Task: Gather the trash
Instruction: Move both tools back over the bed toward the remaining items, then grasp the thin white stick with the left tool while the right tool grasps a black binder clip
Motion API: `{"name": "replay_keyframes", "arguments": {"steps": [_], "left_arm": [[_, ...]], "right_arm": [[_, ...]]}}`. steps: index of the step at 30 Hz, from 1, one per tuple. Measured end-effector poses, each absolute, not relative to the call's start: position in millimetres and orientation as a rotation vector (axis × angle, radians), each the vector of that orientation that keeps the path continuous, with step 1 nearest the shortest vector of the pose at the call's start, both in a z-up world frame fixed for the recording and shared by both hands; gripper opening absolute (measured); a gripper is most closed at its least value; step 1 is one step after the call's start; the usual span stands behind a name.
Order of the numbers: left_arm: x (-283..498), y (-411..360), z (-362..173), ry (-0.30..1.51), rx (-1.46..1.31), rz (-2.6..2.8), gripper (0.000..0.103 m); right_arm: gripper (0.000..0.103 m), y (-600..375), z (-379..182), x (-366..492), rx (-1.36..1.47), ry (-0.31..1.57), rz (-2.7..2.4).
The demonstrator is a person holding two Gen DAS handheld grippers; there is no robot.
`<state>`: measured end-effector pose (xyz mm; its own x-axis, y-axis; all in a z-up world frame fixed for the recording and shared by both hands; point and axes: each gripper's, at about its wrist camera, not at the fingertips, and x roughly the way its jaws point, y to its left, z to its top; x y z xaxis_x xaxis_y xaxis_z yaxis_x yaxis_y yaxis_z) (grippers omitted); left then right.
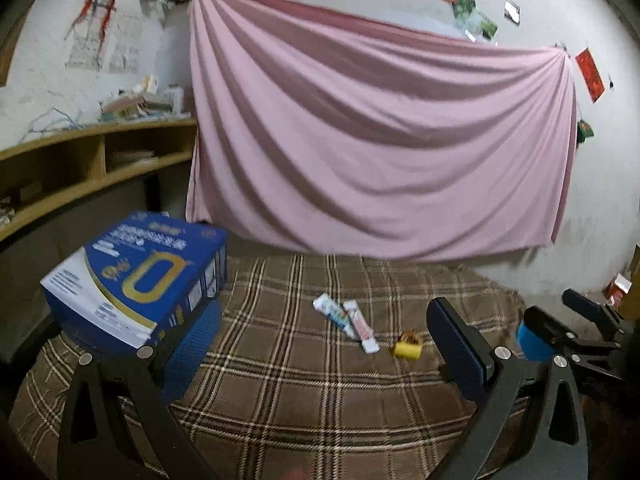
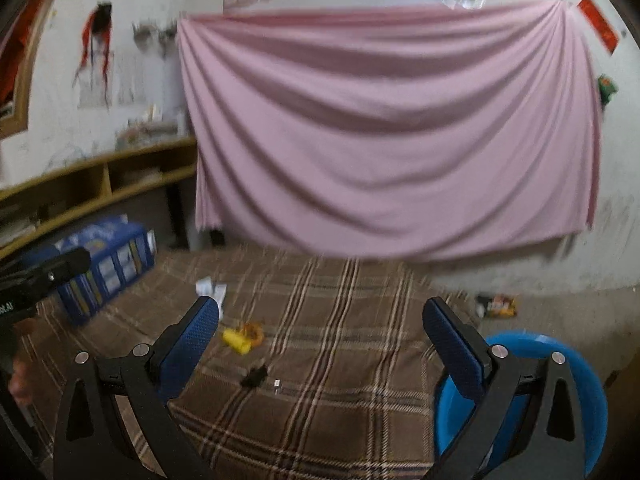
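Two white wrappers (image 1: 347, 321) lie side by side on the brown plaid blanket (image 1: 280, 380), with a yellow wrapper (image 1: 407, 346) just right of them. My left gripper (image 1: 324, 344) hovers open above the blanket, short of these scraps. In the right wrist view the yellow wrapper (image 2: 241, 338) lies ahead of the left finger, the white wrappers (image 2: 211, 289) sit farther back, and a small black scrap (image 2: 255, 376) and a tiny metal piece (image 2: 277, 385) rest nearer. My right gripper (image 2: 322, 344) is open and empty. A blue bin (image 2: 560, 396) stands at the blanket's right edge.
A blue carton (image 1: 136, 280) stands on the blanket's left side. A pink sheet (image 1: 380, 132) hangs on the wall behind. Wooden shelves (image 1: 88, 164) run along the left. A dark packet (image 2: 496, 306) lies on the floor at right.
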<state>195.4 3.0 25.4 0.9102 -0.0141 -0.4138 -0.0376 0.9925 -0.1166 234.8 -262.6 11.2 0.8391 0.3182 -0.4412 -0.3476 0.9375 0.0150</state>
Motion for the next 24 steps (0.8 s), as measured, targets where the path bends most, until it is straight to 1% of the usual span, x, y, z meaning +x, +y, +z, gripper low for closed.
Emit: {"name": "replay_keyframes", "arguments": {"steps": [1,2,7,10,11,12,13,14,15,16,17,18,21,23,24], "left_arm": [[200,5,21,0.446,-0.121,0.007,0.100],[204,6,17,0.468,-0.120,0.006,0.100],[231,14,-8,0.605,-0.152,-0.002,0.100],[244,16,-22,0.680,-0.159,-0.016,0.099],[247,16,-24,0.698,-0.158,-0.025,0.098],[250,15,-27,0.712,-0.159,-0.035,0.095],[254,14,-29,0.728,-0.161,-0.046,0.092],[257,13,-30,0.741,-0.165,-0.059,0.090],[261,12,-32,0.752,-0.170,-0.075,0.085],[265,10,-35,0.767,-0.176,-0.095,0.082],[267,9,-36,0.777,-0.179,-0.105,0.082],[271,7,-36,0.786,-0.184,-0.117,0.081],[284,1,-41,0.822,-0.199,-0.158,0.060],[294,-3,-46,0.859,-0.206,-0.169,0.054],[299,-5,-48,0.872,-0.212,-0.174,0.049]], "right_arm": [[0.095,-261,8,239,-0.069,0.485,0.360],[0.089,-258,4,244,-0.075,0.519,0.369],[0.080,-241,-19,266,-0.116,0.721,0.452],[0.075,-235,-31,274,-0.140,0.806,0.481],[0.069,-234,-34,276,-0.147,0.829,0.488],[0.063,-232,-37,278,-0.152,0.853,0.500],[0.060,-230,-40,279,-0.155,0.873,0.512],[0.054,-229,-43,281,-0.159,0.891,0.523],[0.050,-227,-47,283,-0.161,0.920,0.534],[0.050,-227,-49,285,-0.161,0.939,0.541],[0.049,-227,-51,286,-0.157,0.949,0.547],[0.044,-227,-52,286,-0.154,0.955,0.548],[0.034,-227,-54,292,-0.146,0.966,0.547],[0.031,-228,-56,295,-0.132,0.972,0.554],[0.030,-229,-56,298,-0.124,0.974,0.556]]}}
